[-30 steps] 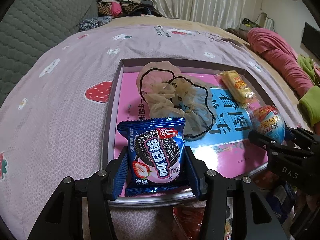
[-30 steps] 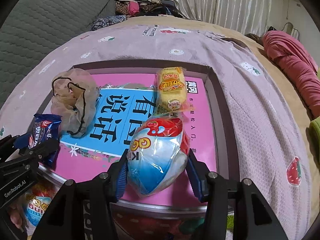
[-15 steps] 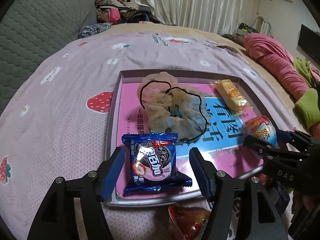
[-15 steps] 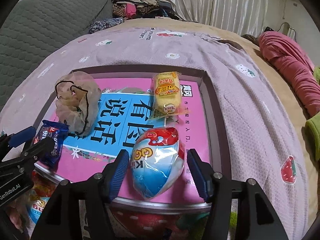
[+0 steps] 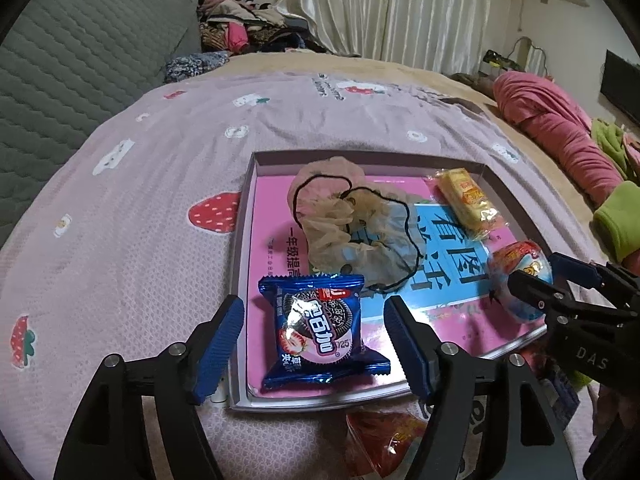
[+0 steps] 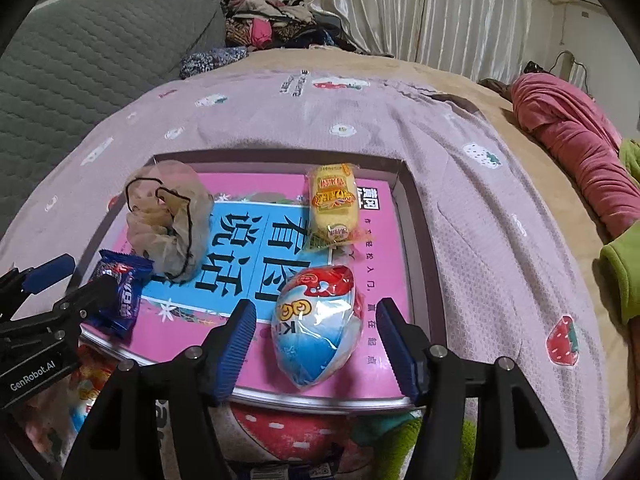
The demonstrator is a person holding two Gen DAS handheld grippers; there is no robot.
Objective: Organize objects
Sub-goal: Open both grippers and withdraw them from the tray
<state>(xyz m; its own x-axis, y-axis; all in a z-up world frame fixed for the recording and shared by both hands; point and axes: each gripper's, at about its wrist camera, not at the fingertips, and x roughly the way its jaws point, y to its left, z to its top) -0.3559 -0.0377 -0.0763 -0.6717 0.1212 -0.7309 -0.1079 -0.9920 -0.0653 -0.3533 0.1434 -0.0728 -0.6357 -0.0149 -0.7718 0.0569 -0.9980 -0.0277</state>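
A shallow box (image 5: 241,216) (image 6: 416,240) with a pink and blue printed floor lies on the bed. A blue cookie packet (image 5: 320,330) (image 6: 120,292) rests in its near left corner. My left gripper (image 5: 314,336) (image 6: 64,280) straddles it with jaws opening and pads clear of it. A wrapped egg-shaped sweet (image 6: 318,326) (image 5: 520,276) lies near the front right. My right gripper (image 6: 314,340) (image 5: 548,276) stands around it, jaws opening, not touching. A crumpled beige net bag (image 5: 344,224) (image 6: 168,216) and a yellow cake packet (image 5: 466,202) (image 6: 334,202) lie farther back.
The box sits on a lilac strawberry-print blanket (image 5: 140,208). More snack packets, one red (image 5: 380,436), lie just in front of the box. A grey quilted headboard (image 5: 72,80) is at left, a rolled pink blanket (image 5: 560,136) and green cloth (image 6: 620,276) at right.
Both grippers let go: the cookie packet and the egg sweet now lie on the box floor, and the jaws have spread wider and drawn back a little.
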